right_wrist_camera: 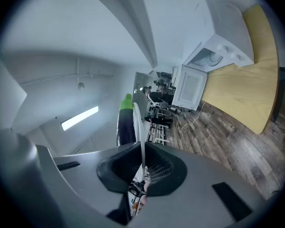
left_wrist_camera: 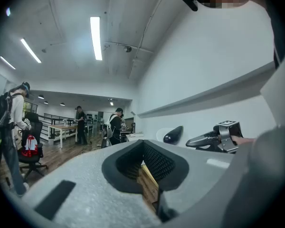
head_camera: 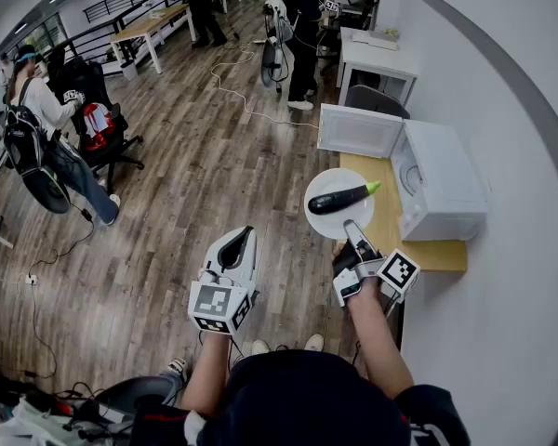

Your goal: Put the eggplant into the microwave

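Your right gripper (head_camera: pixel 354 233): pinching the near rim of the white plate (head_camera: pixel 322 223), above the wooden table (head_camera: pixel 389 230).
Eggplant (head_camera: pixel 342 198): lies across that plate, green stem toward the microwave (head_camera: pixel 444 182); it is outside the cavity.
Microwave door (head_camera: pixel 358 130): swung open, clearest from your head view.
Right gripper view: plate edge-on between the pads, eggplant just behind.
Your left gripper (head_camera: pixel 241 242): tips meet, nothing between; its view catches the eggplant side-on.

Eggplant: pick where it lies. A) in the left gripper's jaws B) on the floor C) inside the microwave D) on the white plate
D: the eggplant lies on the white plate, whose rim the right gripper clamps, in front of the open microwave.
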### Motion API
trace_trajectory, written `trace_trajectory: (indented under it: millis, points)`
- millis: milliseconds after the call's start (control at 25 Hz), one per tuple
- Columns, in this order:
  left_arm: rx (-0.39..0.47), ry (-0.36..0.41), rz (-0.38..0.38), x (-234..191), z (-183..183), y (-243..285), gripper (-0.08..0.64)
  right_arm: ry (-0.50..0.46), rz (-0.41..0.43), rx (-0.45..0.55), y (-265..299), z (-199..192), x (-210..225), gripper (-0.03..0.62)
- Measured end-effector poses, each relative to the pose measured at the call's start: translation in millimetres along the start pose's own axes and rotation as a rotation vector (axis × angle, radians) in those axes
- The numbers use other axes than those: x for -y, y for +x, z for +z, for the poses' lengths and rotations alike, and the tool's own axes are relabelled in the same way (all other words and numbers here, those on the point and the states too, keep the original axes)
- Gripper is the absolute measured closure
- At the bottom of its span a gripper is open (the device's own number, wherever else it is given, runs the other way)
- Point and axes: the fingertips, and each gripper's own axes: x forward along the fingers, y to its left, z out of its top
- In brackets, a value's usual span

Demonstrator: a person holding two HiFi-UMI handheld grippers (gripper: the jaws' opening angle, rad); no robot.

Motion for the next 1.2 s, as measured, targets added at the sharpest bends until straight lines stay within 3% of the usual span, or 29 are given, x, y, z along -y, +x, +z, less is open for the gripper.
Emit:
trace_trajectory:
  millis: [480,1000,1200]
  points:
    - [-0.009,0.017,0.013,0,-7,3,0.546,0.062,-0.02,0.007,-1,2,14,0.566]
    - [-0.025,0.001,0.032,52,-24,41,0.546,0.106,-0.04,-0.038,-10,48,53,0.566]
    - [-0.043,-0.002,0.047,54,-30,52,0.546,0.134,-0.043,-0.054,0,55,63,0.566]
